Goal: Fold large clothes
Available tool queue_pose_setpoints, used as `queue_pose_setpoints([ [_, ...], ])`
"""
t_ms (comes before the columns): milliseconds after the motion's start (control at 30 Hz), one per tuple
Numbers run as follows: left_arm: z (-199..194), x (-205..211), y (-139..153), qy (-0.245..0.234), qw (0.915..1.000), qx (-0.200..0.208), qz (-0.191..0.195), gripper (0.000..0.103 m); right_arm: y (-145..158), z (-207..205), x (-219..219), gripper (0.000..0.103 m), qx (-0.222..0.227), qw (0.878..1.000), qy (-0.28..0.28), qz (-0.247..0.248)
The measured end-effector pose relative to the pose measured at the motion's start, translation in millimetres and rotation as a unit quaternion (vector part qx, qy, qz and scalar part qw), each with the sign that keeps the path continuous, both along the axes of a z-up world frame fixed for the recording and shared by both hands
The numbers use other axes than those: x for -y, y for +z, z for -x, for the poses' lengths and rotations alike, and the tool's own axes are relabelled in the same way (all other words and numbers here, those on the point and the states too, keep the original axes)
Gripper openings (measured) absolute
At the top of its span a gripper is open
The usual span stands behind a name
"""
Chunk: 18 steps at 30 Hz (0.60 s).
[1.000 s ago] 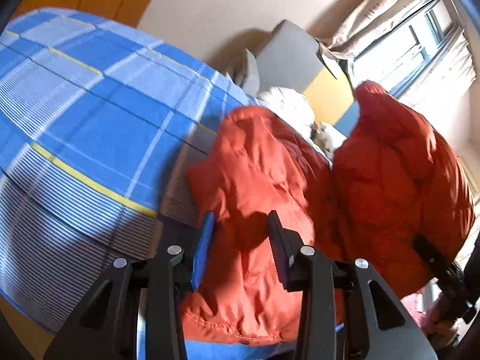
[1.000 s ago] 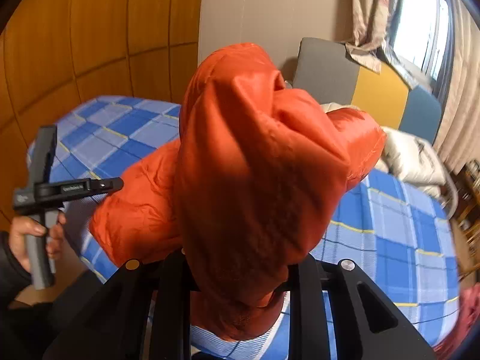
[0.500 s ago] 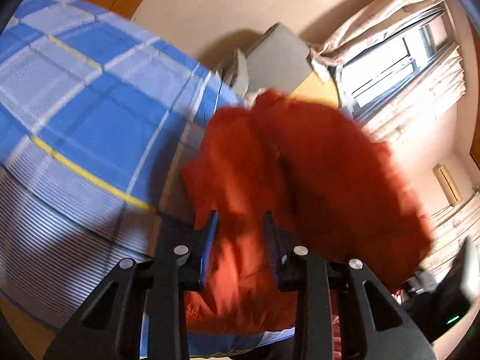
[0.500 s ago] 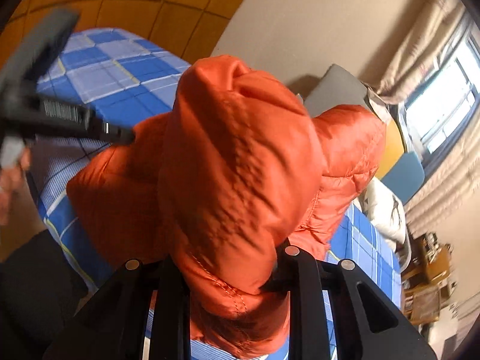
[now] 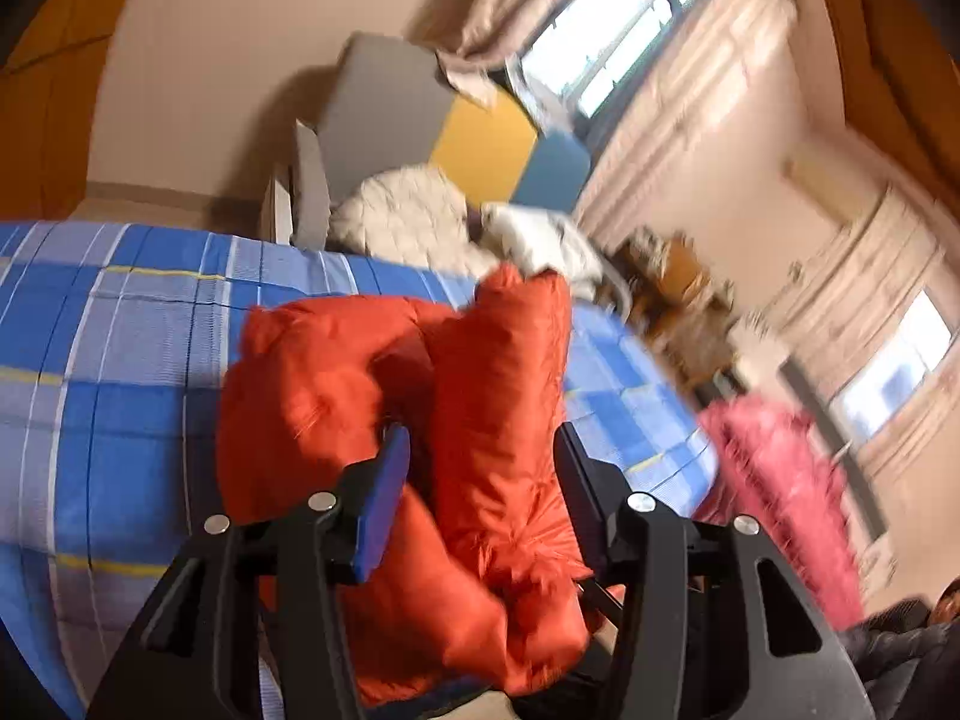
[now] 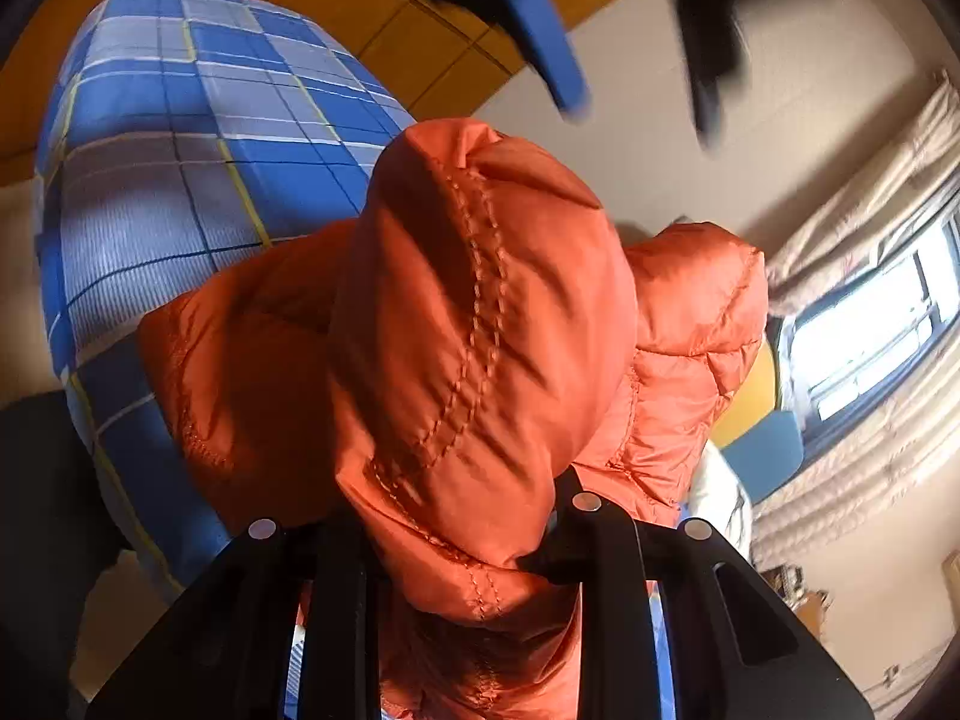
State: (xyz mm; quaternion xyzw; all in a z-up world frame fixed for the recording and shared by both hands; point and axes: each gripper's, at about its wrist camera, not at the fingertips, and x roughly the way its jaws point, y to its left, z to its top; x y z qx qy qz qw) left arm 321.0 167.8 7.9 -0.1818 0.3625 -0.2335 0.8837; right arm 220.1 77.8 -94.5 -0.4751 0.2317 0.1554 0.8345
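An orange puffer jacket lies bunched on a bed with a blue plaid sheet. My left gripper is open, its fingers apart, with a fold of the jacket between them. My right gripper is shut on the orange jacket and holds a quilted fold up close before the camera, so its fingertips are hidden by fabric. The left gripper also shows blurred at the top of the right wrist view, above the jacket.
The plaid bed spreads to the left. A grey, yellow and blue headboard with white bedding stands at the far end. A pink garment lies at the right. A curtained window is beyond.
My left gripper has swung to the right and opened wider around a jacket fold. My right gripper has kept its hold and tilted, with the jacket fold nearer the camera.
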Motion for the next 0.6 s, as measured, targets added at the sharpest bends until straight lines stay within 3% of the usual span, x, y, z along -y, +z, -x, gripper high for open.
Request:
queue_pose_setpoints([
  [33,-8.9,8.2,-0.3,-0.014,0.9998,-0.014,-0.008,0.055,0.2,2.5,0.9,0.024,0.002,1.0,0.002,0.0],
  [233,-36.9,38.4,-12.2,-0.048,0.9957,-0.076,-0.022,0.055,7.1,4.5,7.6,0.025,0.01,1.0,0.007,-0.009],
  [267,-39.5,42.2,-15.1,-0.054,0.9948,-0.083,-0.021,0.052,7.7,6.4,9.9,0.026,0.012,1.0,0.008,-0.009],
  [300,-40.3,45.2,-16.4,-0.054,0.9948,-0.082,-0.026,0.034,8.7,7.3,11.3,0.027,0.013,1.0,0.009,-0.012],
  [367,-40.8,46.0,-20.7,-0.048,0.9952,-0.082,-0.026,0.019,10.2,9.5,14.7,0.031,0.011,1.0,0.012,-0.025],
  [467,-37.6,44.8,-20.7,-0.037,0.9959,-0.075,-0.035,0.009,16.0,20.9,19.9,0.053,0.008,0.998,0.037,-0.043],
  [533,-35.9,43.0,-22.1,-0.033,0.996,-0.073,-0.039,0.008,26.1,31.8,24.2,0.078,-0.007,0.995,0.062,-0.078],
  [600,-34.3,39.1,-22.8,-0.023,0.9963,-0.072,-0.041,0.008,38.1,42.2,30.6,0.088,-0.024,0.99,0.082,-0.112],
])
